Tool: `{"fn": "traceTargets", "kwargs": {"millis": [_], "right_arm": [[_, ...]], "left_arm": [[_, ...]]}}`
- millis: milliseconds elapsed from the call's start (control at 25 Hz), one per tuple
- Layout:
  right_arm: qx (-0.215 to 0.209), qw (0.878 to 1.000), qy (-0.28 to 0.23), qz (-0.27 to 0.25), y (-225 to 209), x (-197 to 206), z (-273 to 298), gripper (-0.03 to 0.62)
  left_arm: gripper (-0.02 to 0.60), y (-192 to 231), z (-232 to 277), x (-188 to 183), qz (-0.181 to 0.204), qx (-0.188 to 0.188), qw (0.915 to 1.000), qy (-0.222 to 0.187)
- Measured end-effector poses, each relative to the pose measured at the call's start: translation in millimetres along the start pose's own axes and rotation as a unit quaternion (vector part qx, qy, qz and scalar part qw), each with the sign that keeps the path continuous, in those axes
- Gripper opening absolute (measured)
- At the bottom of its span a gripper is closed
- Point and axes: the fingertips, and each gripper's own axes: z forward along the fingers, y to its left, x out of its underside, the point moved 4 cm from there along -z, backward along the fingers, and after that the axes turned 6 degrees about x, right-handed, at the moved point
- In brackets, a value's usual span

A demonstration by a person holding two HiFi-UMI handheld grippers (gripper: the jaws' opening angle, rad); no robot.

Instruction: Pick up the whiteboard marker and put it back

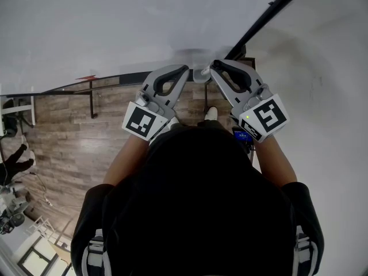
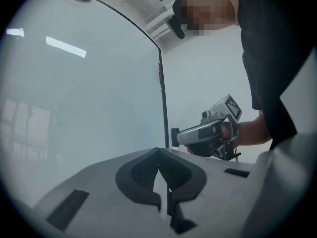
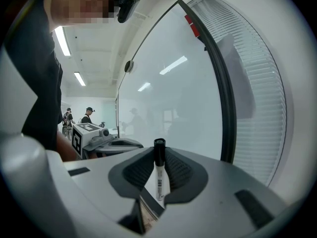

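Note:
In the right gripper view the whiteboard marker [image 3: 159, 175], a white barrel with a black cap, lies along the jaws with its cap pointing forward. My right gripper [image 3: 159, 150] is shut on it. In the head view both grippers are held close together in front of the whiteboard [image 1: 115, 27], the right gripper [image 1: 214, 68] beside the left gripper [image 1: 187, 70], and the marker cannot be made out there. In the left gripper view the left gripper [image 2: 158, 151] is shut with nothing between its pads. The right gripper [image 2: 181, 137] shows to its right.
The whiteboard's black frame [image 3: 223, 98] runs beside the right gripper, with window blinds [image 3: 262, 83] past it. Below the board are its stand legs [image 1: 92, 99] and a wooden floor [image 1: 69, 148]. People [image 3: 89, 115] stand far off in the room.

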Motion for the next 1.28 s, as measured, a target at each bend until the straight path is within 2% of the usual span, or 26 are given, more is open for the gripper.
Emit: {"fn": "traceTargets", "kwargs": {"millis": [240, 560, 1280], "right_arm": [[0.004, 1.0, 0.005, 0.002, -0.1, -0.6, -1.2, 0.063], [0.009, 1.0, 0.013, -0.008, -5.9, 15.5, 7.7, 0.063], [0.018, 0.998, 0.056, -0.035, -16.5, 83.6, 34.7, 0.063]], "left_arm": [[0.005, 0.6, -2.3, -2.0, 0.003, -0.005, 1.0, 0.001], [0.005, 8.3, 1.2, 18.4, 0.01, -0.013, 0.9998, 0.007], [0.005, 19.2, -0.1, 78.9, -0.018, -0.024, 0.9995, 0.005]]}}
